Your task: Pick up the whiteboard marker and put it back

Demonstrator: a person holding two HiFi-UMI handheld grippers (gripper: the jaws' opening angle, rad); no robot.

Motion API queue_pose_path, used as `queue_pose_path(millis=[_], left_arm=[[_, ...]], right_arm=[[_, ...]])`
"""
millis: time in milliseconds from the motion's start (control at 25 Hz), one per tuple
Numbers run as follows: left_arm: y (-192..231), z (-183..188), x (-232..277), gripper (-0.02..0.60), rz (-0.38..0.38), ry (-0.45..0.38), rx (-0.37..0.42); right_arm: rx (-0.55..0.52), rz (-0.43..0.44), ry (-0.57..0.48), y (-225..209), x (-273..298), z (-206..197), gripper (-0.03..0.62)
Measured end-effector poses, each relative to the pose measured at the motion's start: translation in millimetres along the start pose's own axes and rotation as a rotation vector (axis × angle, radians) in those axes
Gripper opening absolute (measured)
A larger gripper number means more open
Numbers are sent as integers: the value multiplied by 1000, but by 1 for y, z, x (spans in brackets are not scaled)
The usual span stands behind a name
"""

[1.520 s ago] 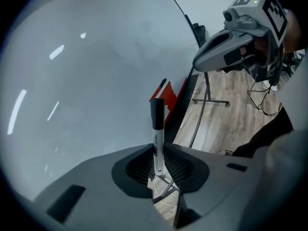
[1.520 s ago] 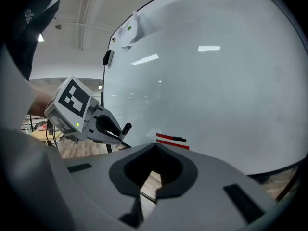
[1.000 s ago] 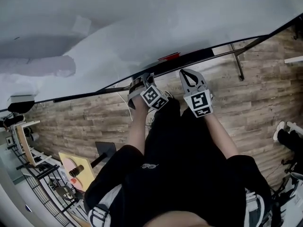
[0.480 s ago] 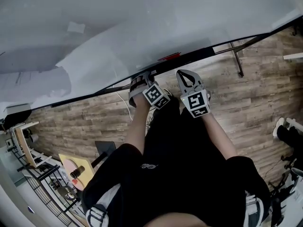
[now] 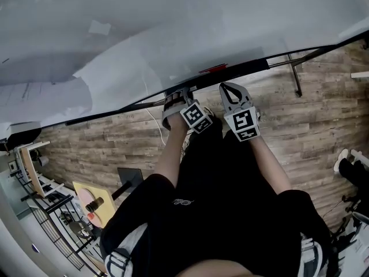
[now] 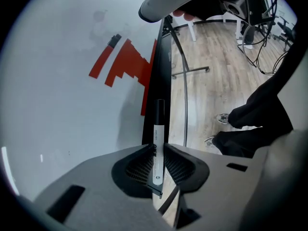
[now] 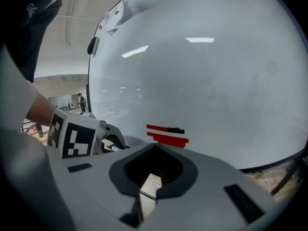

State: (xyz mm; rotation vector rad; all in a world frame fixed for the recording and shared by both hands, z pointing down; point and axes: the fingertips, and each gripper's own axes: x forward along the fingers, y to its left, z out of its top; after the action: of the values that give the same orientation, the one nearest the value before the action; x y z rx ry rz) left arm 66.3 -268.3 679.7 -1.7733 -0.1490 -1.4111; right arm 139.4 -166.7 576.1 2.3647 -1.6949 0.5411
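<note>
Left gripper [image 6: 158, 150]: jaws closed on the white barrel of the marker [image 6: 157, 131], black cap pointing ahead over the dark ledge [image 6: 161, 71]. Whiteboard [image 6: 57, 109] with red patch [image 6: 122, 66] ahead-left of the jaws. Wood floor [image 6: 211, 81] ahead-right.

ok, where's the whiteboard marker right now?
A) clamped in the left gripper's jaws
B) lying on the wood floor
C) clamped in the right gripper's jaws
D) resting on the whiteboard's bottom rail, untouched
A: the left gripper view shows the whiteboard marker pinched between the jaws of the left gripper, dark end pointing out past the whiteboard. The right gripper is shut with nothing in it.
</note>
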Motion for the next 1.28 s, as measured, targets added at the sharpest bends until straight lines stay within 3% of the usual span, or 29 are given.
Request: queue_pose_path(millis=[360, 760, 880, 1080, 1280], left_arm=[[0, -1, 2, 67, 5, 0, -12], [8, -6, -5, 87, 2, -22, -150], [11, -8, -15, 87, 7, -51, -259], [25, -16, -42, 86, 61, -137, -512], [38, -18, -78, 86, 98, -317, -832]], right_arm=[[5, -4, 8, -2, -2, -4, 3], [-17, 22, 3, 0, -3, 4, 3], [-28, 40, -5, 4, -4, 7, 3], [-69, 107, -23, 22, -5, 13, 3], [-107, 177, -50, 42, -3, 27, 3]])
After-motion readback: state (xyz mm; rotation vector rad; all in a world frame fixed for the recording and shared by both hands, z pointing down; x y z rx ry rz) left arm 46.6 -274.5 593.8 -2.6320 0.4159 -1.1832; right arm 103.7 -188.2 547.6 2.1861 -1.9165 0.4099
